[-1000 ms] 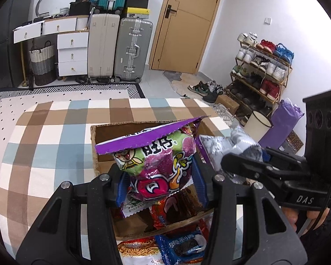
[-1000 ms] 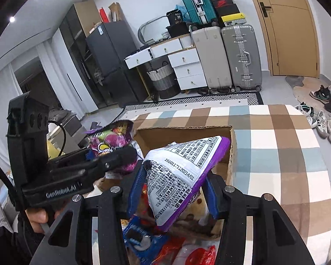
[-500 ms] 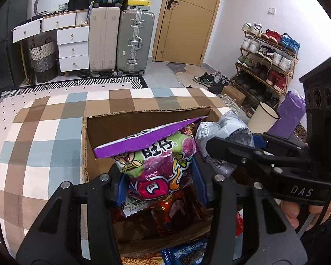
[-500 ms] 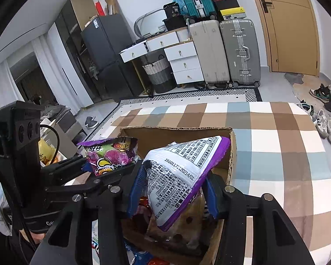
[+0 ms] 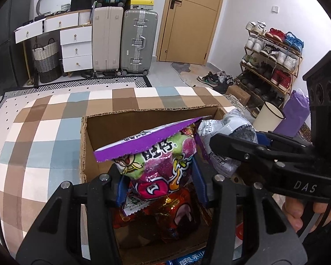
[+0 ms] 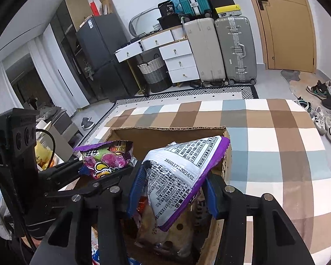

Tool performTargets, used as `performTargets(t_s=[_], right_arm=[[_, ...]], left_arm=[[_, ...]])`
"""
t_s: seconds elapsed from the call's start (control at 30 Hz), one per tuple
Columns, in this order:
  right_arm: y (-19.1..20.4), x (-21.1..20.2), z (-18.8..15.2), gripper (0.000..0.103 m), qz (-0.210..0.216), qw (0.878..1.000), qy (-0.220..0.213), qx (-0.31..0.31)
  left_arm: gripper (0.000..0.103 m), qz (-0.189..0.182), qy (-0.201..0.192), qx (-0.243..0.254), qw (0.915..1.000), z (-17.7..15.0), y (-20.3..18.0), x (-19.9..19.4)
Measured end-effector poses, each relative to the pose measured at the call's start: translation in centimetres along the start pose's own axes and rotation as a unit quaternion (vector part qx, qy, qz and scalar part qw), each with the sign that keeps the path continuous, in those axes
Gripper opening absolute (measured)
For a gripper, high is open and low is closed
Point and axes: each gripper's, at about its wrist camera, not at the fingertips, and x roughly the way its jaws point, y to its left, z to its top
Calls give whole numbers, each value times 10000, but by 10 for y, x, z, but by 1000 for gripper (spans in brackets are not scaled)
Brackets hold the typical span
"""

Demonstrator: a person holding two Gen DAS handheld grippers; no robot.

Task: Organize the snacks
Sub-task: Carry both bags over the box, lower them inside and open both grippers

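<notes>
Two snack bags held over the open box

The left claw pinches a purple-and-green snack bag; the right claw grips a purple-edged bag showing its printed back. Both hang above the cardboard box on the checked counter, over wrappers already inside. Released together, the bags could collide, or one might catch the rim; depth is hard to judge here.

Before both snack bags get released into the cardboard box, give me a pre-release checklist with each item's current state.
1. Left gripper shut on the purple candy bag: ok.
2. Right gripper shut on the white-backed bag: ok.
3. Both bags over the cardboard box: ok.
4. Free floor space inside, red snack packet already there: cannot tell.
5. Grippers clear of each other: ok, though close.
</notes>
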Motion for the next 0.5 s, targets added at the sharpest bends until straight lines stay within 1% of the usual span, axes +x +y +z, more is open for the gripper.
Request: performTargets(t_s=[0.33,0.5], right_arm=[[-2,4,1,49,40,10000,-24,42],[1,4,1,49,-86,9999,-73,-72]], left_arm=[[46,16,42,-15,10000,5,1,5],[46,99,50,-1,9999,5,1,6]])
